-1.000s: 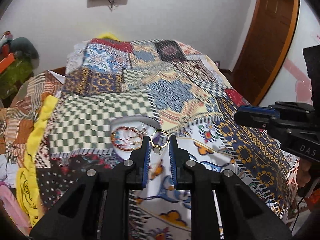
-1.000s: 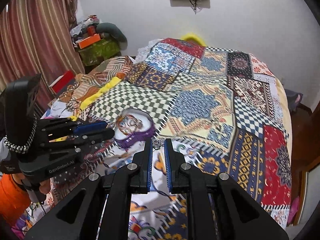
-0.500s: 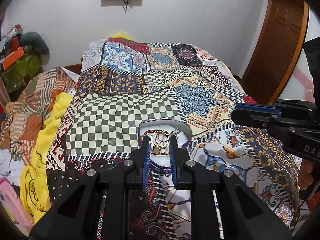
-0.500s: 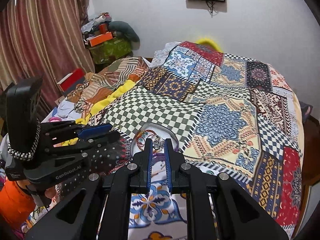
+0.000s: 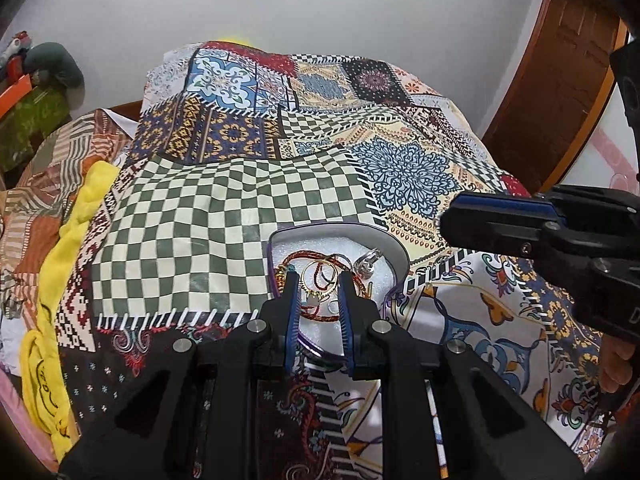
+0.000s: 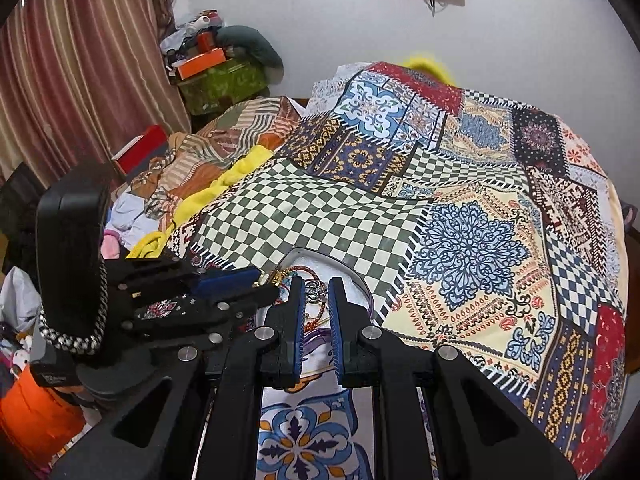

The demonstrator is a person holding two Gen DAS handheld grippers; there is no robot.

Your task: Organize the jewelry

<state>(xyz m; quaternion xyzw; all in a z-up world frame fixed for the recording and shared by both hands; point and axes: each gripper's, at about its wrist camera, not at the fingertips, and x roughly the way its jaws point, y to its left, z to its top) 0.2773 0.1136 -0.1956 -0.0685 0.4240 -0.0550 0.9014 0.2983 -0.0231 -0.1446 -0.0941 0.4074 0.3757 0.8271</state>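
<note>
A white heart-shaped jewelry tray (image 5: 390,246) with a purple rim lies on the patchwork bedspread. It holds a red cord bracelet (image 5: 316,258) and a silver ring (image 5: 366,266). My left gripper (image 5: 319,280) is shut on a gold ring (image 5: 320,278) and holds it just over the tray. My right gripper (image 6: 316,286) is shut on a small silver piece of jewelry (image 6: 314,292) at the tray's (image 6: 348,270) near edge. It shows from the side in the left wrist view (image 5: 500,220), to the right of the tray.
The patchwork bedspread (image 5: 240,208) covers the bed. A yellow cloth (image 5: 76,220) and striped bedding (image 6: 224,140) lie along the left side. Boxes and clutter (image 6: 208,64) stand by the curtain. A wooden door (image 5: 560,72) is at the right.
Both grippers have moved left and forward from the bedspread's floral patch to the tray, each carrying its piece. The gold ring now hangs over the tray's inside.
</note>
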